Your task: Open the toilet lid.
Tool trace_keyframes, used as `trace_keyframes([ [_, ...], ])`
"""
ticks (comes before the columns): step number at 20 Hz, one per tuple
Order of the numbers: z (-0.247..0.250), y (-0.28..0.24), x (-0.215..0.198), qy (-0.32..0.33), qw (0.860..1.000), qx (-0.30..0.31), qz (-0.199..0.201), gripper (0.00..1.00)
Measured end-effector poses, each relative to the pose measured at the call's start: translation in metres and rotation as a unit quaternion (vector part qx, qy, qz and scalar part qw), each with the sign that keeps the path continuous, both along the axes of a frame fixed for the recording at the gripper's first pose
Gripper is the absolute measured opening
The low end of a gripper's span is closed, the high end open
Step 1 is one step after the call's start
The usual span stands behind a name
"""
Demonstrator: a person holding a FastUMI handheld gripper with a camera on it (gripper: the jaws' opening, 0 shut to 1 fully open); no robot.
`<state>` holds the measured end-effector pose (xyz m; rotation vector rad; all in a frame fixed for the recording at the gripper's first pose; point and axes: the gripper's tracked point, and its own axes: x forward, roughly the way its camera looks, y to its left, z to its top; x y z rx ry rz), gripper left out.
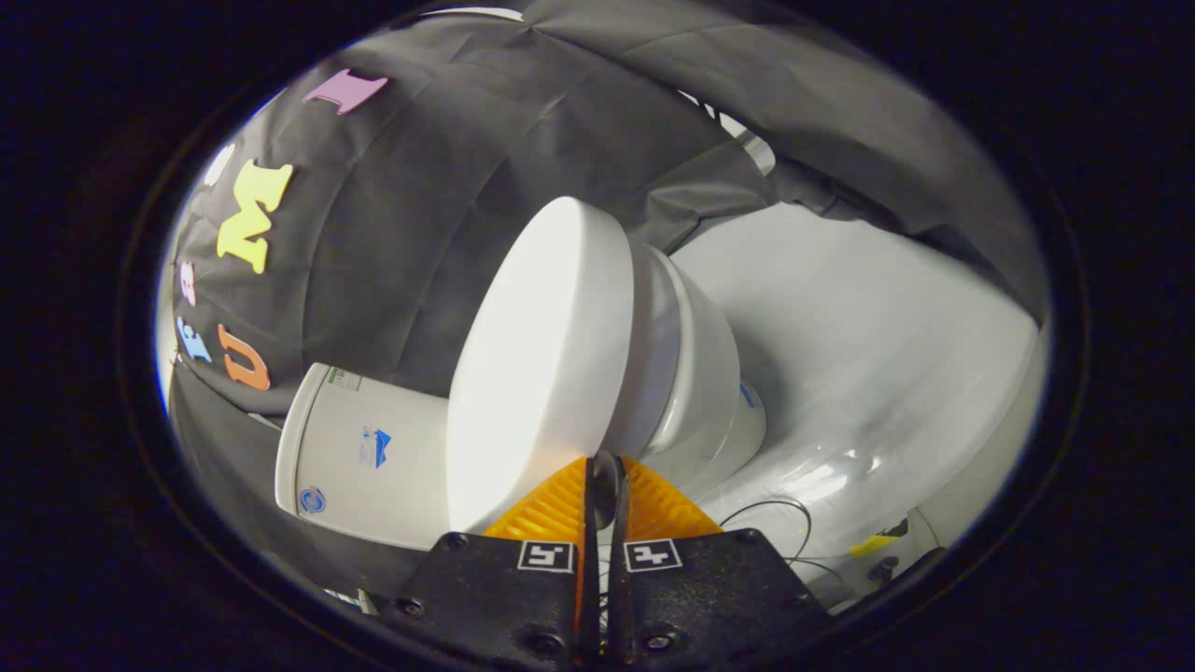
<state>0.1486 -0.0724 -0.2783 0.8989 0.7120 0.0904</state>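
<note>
Two fingers of the gripper (604, 471) stood pressed almost together, only a thin slit between them, holding nothing. Just ahead of their tips was the toilet lid (537, 364), down on the seat and bowl (695, 373); the camera was rolled, so the toilet lay sideways in the view, the tank (359, 453) beside the lid and the pale floor (868, 355) beyond the bowl. The tips sat close to the lid's front rim, probably because a narrow closed tip can slip under that edge and lever it up. The lid was not yet raised.
</note>
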Motion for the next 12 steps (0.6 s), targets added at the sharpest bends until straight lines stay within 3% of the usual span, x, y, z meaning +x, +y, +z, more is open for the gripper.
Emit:
trace_keyframes([
  [12, 0.054, 0.007, -0.005, -0.018, 0.998, -0.066, 0.005, 0.07],
])
